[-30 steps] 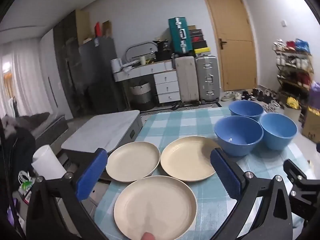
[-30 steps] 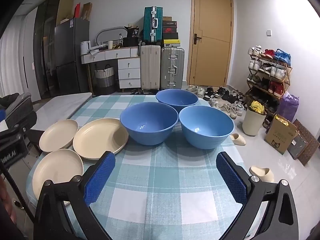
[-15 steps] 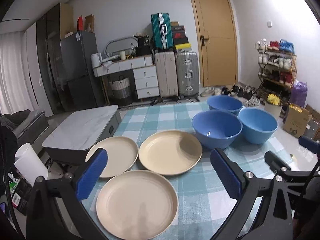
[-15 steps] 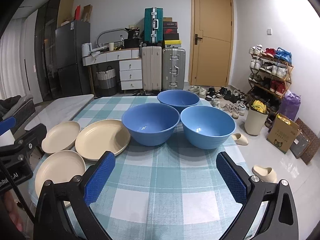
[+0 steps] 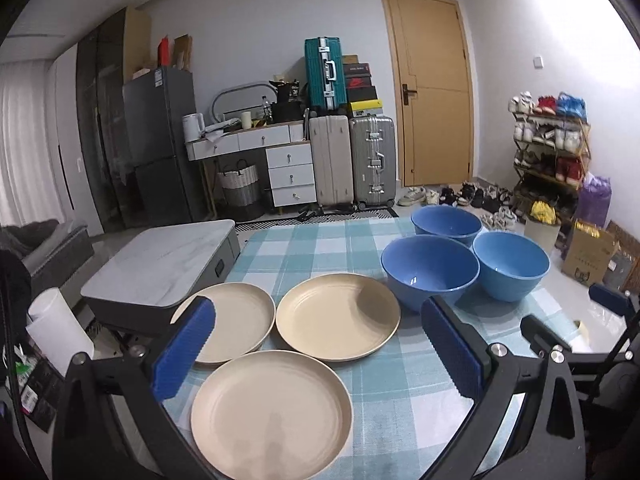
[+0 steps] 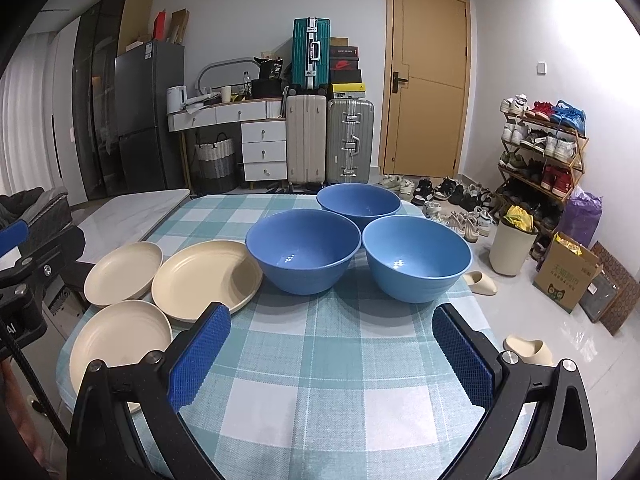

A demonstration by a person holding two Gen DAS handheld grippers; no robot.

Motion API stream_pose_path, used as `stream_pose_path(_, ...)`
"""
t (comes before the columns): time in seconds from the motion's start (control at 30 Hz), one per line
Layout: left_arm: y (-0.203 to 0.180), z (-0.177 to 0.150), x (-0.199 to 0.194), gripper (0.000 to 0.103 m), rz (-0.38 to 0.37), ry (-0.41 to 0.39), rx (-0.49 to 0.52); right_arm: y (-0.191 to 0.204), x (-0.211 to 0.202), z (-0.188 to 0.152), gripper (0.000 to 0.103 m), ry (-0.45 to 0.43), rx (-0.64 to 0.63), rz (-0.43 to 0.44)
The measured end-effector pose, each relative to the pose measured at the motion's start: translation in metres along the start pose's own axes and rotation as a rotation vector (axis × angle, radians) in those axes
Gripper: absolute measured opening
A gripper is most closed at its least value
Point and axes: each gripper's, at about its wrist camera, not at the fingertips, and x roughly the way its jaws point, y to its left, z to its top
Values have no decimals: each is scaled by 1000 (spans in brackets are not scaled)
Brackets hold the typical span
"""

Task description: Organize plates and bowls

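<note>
Left wrist view: left gripper (image 5: 318,344) spread wide above three cream plates (image 5: 338,316); right gripper (image 6: 330,350) gapes wide too, empty, facing three blue bowls (image 6: 303,250).

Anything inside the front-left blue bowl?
Nothing: the front-left blue bowl shows a bare blue interior with only light glints. The tablecloth beneath it is covered by the bowl itself.

Three cream plates: nearest plate (image 5: 272,412), left plate (image 5: 234,326), middle plate (image 5: 338,316). Three blue bowls: near-left bowl (image 5: 430,274), right bowl (image 5: 511,266), far bowl (image 5: 446,222). Against the far wall, three suitcases: teal suitcase (image 5: 325,73), beige suitcase (image 5: 331,160), silver suitcase (image 5: 373,161)
</note>
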Motion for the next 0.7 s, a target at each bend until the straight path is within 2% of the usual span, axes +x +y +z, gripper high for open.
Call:
stream_pose_path(0.2, 11, 2, 1, 103, -38, 6, -51, 7, -8, 1, 103, -59, -59, 24)
stream_pose_path(0.3, 12, 2, -1, 103, -30, -5, -45, 10, -6, 0, 103, -41, -66, 40)
stream_pose_path(0.47, 16, 3, 0, 103, -70, 8, -61, 8, -5, 0, 103, -38, -49, 75)
stream_pose_path(0.6, 19, 4, 2, 103, -66, 20, -71, 1, 3, 2, 103, 22, 10, 77)
stream_pose_path(0.7, 21, 4, 2, 103, -67, 32, -70, -3, 5, 1, 103, 27, 35, 82)
